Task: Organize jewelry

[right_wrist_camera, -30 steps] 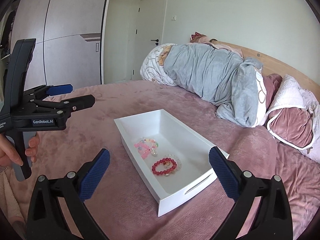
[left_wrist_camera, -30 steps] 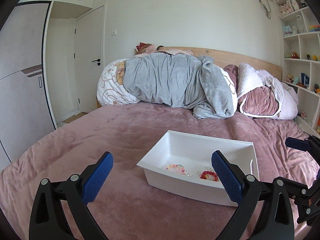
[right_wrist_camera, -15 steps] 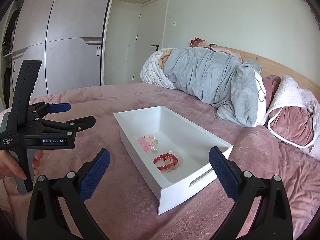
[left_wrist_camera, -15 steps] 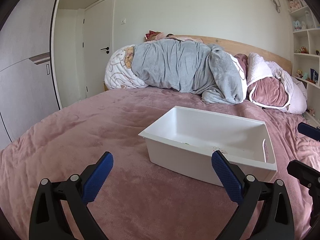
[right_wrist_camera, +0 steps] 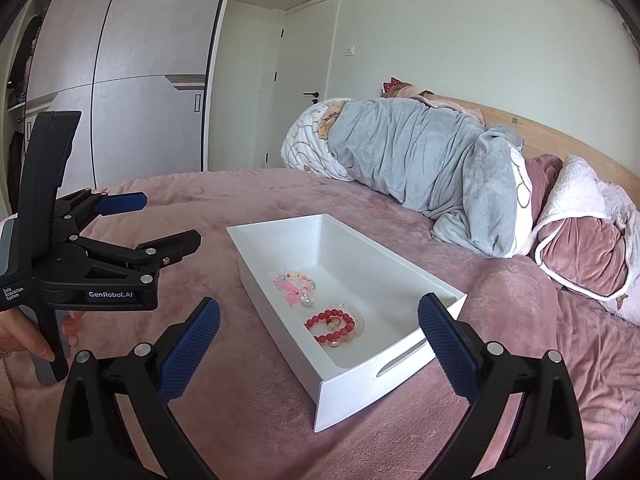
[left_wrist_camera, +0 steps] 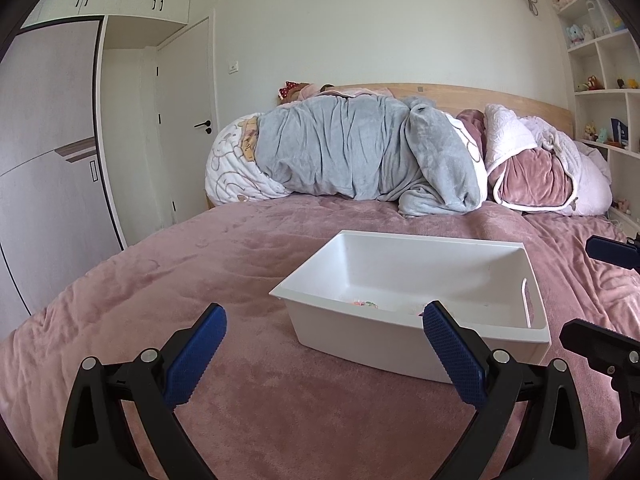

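Bed cover (left_wrist_camera: 160,300): pink plush, flat, open on all sides of the white bin (left_wrist_camera: 460,344). Bare cover lies near and left of the bin in the left wrist view; more bare cover runs from the bin's far edge to the bedding pile.

L gripper (left_wrist_camera: 324,354): released, jaws spread wide, nothing between the blue pads (left_wrist_camera: 196,354). It hovers over bare cover just near of the bin's near-left corner; its right pad overlaps the bin's near wall in view, contact cannot be told. In the right wrist view the same unit (right_wrist_camera: 158,222) sits left of the bin, apart from it, held by a hand (right_wrist_camera: 24,334) at the left edge.

R gripper (right_wrist_camera: 318,354): released, jaws wide, empty. It hangs above the bin's near end; no contact w/ the rim (right_wrist_camera: 432,276).

Bin: rectangular, open top, slot handle (right_wrist_camera: 400,360) in the near end wall. Contents, right wrist view:
- red bead bracelet (right_wrist_camera: 330,326), near half of the floor, touching a pale clear-bead piece (right_wrist_camera: 356,314) on its right.
- pink/multicolour bead bracelet (right_wrist_camera: 296,284), mid floor, toward the left wall, apart from the red one.

Far half of the bin floor is bare.

Far limits: grey blanket roll (left_wrist_camera: 360,152), pink pillow (left_wrist_camera: 532,180) at far right, wooden headboard (left_wrist_camera: 500,98). Left limit: wardrobe (right_wrist_camera: 128,80), door (left_wrist_camera: 188,120).
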The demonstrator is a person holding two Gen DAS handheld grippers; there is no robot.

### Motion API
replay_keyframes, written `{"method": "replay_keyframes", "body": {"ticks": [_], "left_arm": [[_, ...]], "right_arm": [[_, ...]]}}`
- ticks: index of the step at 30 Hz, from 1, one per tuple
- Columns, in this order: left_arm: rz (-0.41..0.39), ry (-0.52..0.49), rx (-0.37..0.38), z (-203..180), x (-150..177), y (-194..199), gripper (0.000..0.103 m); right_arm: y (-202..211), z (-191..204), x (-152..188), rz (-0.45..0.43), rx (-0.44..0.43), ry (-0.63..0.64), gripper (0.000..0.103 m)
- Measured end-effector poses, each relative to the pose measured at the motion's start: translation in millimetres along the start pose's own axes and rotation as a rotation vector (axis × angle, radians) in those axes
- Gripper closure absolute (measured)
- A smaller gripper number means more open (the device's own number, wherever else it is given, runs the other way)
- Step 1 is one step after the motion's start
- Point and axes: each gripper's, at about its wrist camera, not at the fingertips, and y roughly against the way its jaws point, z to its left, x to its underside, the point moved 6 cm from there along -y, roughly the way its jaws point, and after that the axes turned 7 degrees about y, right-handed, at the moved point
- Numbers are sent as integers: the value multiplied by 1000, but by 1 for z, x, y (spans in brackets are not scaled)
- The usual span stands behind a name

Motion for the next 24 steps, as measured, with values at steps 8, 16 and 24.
{"method": "replay_keyframes", "body": {"ticks": [8, 16, 24], "left_arm": [[-10, -5, 6, -5, 0, 4, 4], [6, -16, 20, -6, 7, 2, 4], [21, 14, 22, -4, 10, 0, 4]], "right_arm": [[-2, -4, 2, 9, 3, -18, 5], [-4, -6, 3, 16, 1, -30, 5], [-4, -9, 4, 20, 2, -45, 5]]}}
